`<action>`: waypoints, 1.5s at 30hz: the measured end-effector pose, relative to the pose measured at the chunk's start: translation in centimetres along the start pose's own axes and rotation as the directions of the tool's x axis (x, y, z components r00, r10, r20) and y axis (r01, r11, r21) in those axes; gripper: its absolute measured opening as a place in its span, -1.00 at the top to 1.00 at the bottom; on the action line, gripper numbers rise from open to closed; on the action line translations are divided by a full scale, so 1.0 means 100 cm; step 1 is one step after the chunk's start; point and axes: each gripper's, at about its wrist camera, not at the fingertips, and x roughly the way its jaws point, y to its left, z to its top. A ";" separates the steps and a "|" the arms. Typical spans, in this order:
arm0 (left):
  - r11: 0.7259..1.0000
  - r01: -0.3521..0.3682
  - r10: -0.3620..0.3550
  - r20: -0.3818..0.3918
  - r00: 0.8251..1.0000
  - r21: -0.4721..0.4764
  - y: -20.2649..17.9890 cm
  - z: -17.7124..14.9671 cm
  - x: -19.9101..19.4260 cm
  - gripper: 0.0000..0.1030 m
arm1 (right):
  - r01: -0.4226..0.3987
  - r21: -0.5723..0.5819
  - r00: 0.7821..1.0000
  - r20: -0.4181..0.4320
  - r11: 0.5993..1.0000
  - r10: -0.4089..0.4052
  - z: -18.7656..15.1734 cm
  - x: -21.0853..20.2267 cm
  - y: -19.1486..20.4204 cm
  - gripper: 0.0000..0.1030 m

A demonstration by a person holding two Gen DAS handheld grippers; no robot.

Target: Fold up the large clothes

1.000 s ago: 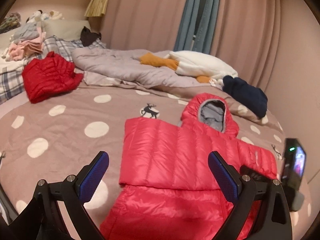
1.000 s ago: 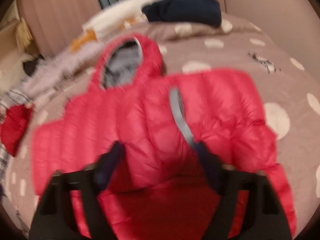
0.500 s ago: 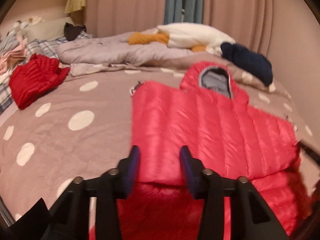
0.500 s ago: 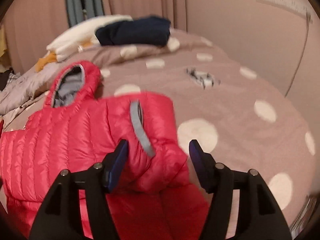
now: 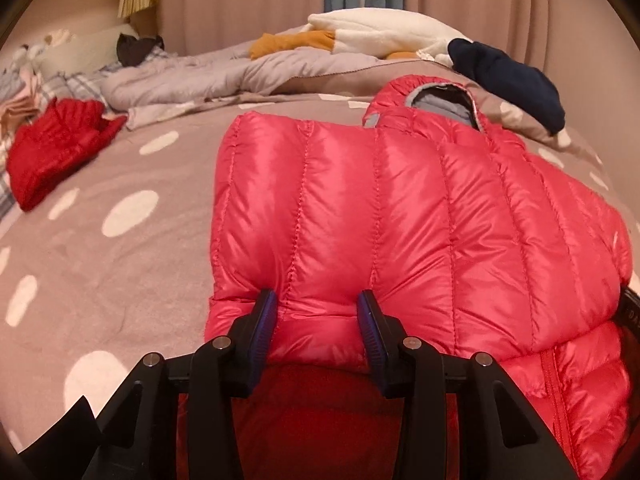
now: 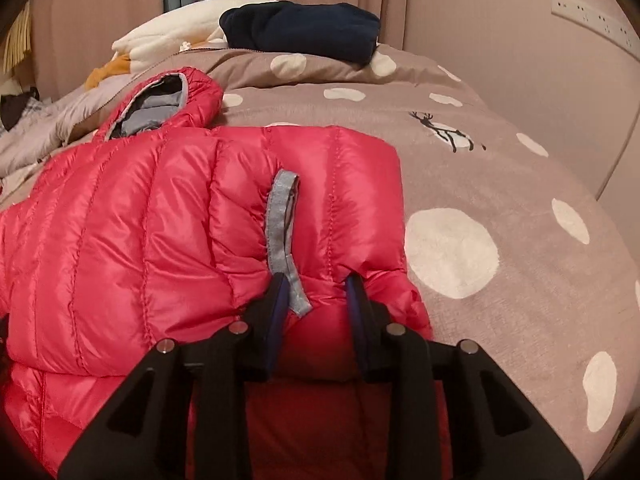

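Your left claw [image 5: 316,316] and right claw [image 6: 316,300], its jaws just closing, each pinch the red puffy jacket [image 5: 400,208] on the bed [image 5: 120,248]; sleeves look folded in, bottom fold still left

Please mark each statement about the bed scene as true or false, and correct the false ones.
1. Both grippers pinch the near edge of the pink jacket. True: the left gripper and the right gripper each have padded fabric squeezed between the fingers; the right jaws have just been closing.
2. The hood lies toward the grippers. False: it lies at the far end, toward the curtains.
3. A grey strip runs along the jacket into the right gripper. True.
4. The navy garment lies on the floor. False: it lies on the dotted cover, at the far end.
5. The red garment touches the pink jacket. False: it lies apart, far to the left.
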 end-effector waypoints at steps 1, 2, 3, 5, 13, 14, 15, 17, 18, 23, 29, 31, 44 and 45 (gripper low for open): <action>1.000 -0.010 0.010 0.008 1.000 -0.015 0.002 0.001 -0.007 0.18 | 0.005 -0.004 1.000 0.001 1.000 -0.005 -0.001 0.001 0.001 0.42; 0.999 -0.015 0.015 0.010 1.000 -0.044 0.006 0.001 -0.014 0.18 | 0.005 -0.003 1.000 0.003 1.000 -0.005 -0.002 0.001 0.002 0.41; 0.996 -0.012 0.012 0.006 1.000 -0.088 0.010 0.002 -0.021 0.19 | 0.002 0.001 1.000 0.007 1.000 -0.002 -0.003 0.000 0.000 0.40; 0.983 0.029 -0.029 0.005 1.000 -0.182 0.023 0.005 -0.040 0.15 | -0.009 0.017 1.000 0.013 1.000 0.009 -0.004 -0.001 -0.003 0.37; 0.958 -0.130 0.187 0.213 0.959 -0.255 0.052 0.004 -0.122 -0.65 | 0.008 0.007 1.000 0.021 1.000 -0.008 -0.006 -0.002 -0.003 0.32; 0.950 -0.131 0.196 0.218 0.956 -0.282 0.058 0.004 -0.126 -0.67 | 0.013 0.004 1.000 0.022 1.000 -0.013 -0.006 -0.002 -0.002 0.31; 0.945 -0.118 0.192 0.224 0.956 -0.305 0.066 0.004 -0.130 -0.67 | 0.018 0.001 1.000 0.023 1.000 -0.018 -0.006 -0.003 -0.001 0.30; 0.943 -0.084 0.168 0.245 0.955 -0.322 0.076 0.004 -0.135 -0.67 | 0.031 0.001 0.999 0.024 1.000 -0.031 -0.006 -0.003 0.000 0.24; 0.942 -0.075 0.165 0.258 0.952 -0.328 0.080 0.005 -0.135 -0.62 | 0.031 0.003 0.999 0.024 1.000 -0.031 -0.006 -0.003 -0.001 0.23; 0.921 -0.097 0.199 0.239 0.951 -0.377 0.096 0.010 -0.129 -0.39 | 0.032 0.006 0.999 0.024 0.999 -0.032 -0.006 -0.002 -0.001 0.20; 0.894 -0.185 0.277 0.179 0.944 -0.408 0.114 0.012 -0.122 -0.06 | 0.017 0.014 0.999 0.027 1.000 -0.018 -0.004 -0.007 -0.006 0.07; 0.891 -0.183 0.272 0.167 0.948 -0.414 0.121 0.018 -0.118 0.10 | -0.009 0.018 1.000 0.008 1.000 0.009 0.003 -0.016 -0.010 -0.06; 0.897 -0.265 0.336 0.156 0.929 -0.355 0.140 0.075 -0.064 0.23 | -0.248 -0.091 0.968 0.012 0.964 0.251 0.200 0.007 0.075 -0.98; 0.897 -0.301 0.366 0.165 0.916 -0.324 0.139 0.079 -0.059 0.23 | -0.230 -0.083 0.973 -0.026 0.970 0.229 0.212 0.034 0.090 -0.98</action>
